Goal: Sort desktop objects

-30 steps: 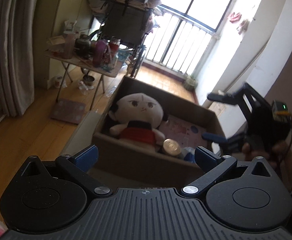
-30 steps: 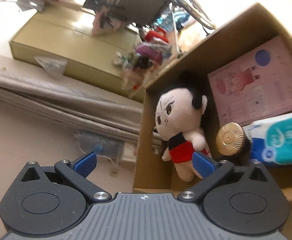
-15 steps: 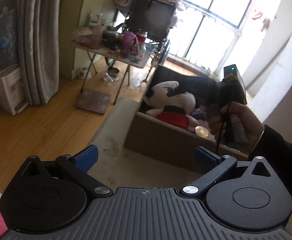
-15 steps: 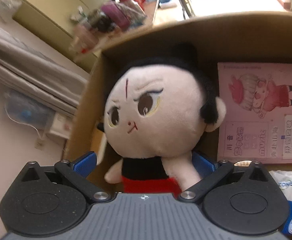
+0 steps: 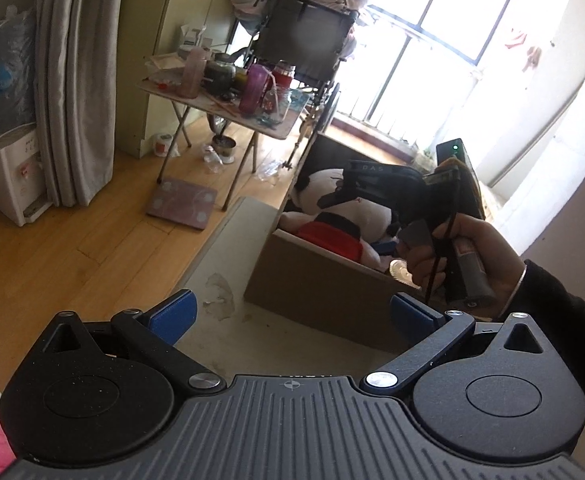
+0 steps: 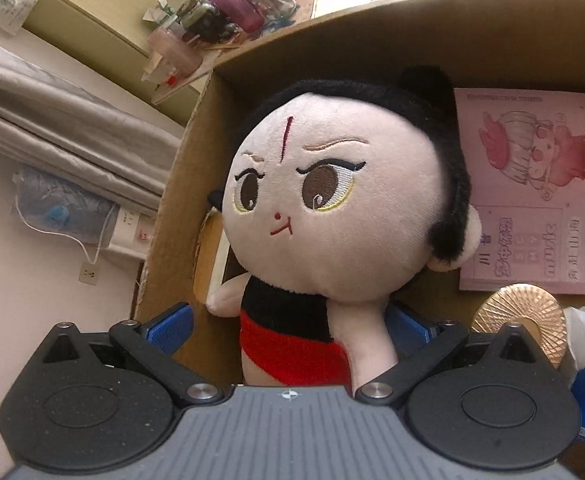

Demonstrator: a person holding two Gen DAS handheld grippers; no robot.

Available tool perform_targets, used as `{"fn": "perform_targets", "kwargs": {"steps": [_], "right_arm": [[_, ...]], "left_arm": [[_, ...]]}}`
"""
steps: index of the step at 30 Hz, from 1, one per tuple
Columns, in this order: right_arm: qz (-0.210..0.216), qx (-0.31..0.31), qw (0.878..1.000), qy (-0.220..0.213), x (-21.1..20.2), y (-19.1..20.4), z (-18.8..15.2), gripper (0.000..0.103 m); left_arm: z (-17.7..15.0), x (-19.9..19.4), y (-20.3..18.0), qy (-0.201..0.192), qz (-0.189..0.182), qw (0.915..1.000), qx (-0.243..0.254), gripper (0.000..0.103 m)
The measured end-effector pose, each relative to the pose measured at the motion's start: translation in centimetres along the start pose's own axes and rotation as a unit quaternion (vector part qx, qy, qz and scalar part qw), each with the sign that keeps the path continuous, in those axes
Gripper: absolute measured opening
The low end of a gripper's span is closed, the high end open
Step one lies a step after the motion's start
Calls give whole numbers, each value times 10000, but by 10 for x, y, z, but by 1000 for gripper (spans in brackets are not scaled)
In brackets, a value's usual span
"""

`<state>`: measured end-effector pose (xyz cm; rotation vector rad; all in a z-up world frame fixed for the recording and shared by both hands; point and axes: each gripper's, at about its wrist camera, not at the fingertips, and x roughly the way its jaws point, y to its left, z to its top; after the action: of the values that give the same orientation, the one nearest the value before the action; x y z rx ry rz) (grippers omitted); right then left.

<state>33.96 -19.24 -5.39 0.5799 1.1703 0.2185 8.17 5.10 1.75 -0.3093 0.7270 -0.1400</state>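
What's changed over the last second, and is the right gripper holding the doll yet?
The right gripper has dropped into the cardboard box and closed in on the plush doll, its open blue fingers now flanking the doll's red body; nothing is gripped yet. The left gripper pulled back from the box, open and empty. The doll, pink booklet and gold lid lie as before.

Right tool [image 6: 288, 326] closer around doll [image 6: 344, 208]

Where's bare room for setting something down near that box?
Bare: the pale tabletop bordered by the cardboard box and the left tongs. Crowded: inside the box, plush doll, pink booklet and gold lid fill it.
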Motion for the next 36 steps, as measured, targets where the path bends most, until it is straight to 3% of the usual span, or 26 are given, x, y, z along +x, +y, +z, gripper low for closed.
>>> {"fn": "perform_targets", "kwargs": {"steps": [5, 12, 16, 22, 27, 31, 36], "right_arm": [[130, -58, 9996, -259, -35, -7, -2, 103], [437, -516, 9902, -1225, -126, -15, -31, 103], [91, -1312, 9728, -1908, -174, -9, -70, 103], [-369, -1783, 9544, -2365, -215, -19, -121, 103], [-824, -2074, 9393, -2606, -226, -22, -156, 103], [-942, -2241, 9318, -2697, -230, -20, -177, 103], [-875, -2292, 9267, -2846, -241, -13, -191, 103]], "left_arm": [[1, -3, -9, -97, 31, 9999, 75, 103], [5, -12, -30, -388, 47, 9987, 313, 103], [7, -15, -45, -464, 281, 9974, 475, 103], [8, -19, -65, -654, 514, 9953, 496, 103], [4, -28, -91, -972, 925, 9871, 878, 103], [-1, -34, -109, -1354, 1331, 9751, 1148, 103], [1, -37, -124, -1496, 1333, 9668, 1589, 103]]}}
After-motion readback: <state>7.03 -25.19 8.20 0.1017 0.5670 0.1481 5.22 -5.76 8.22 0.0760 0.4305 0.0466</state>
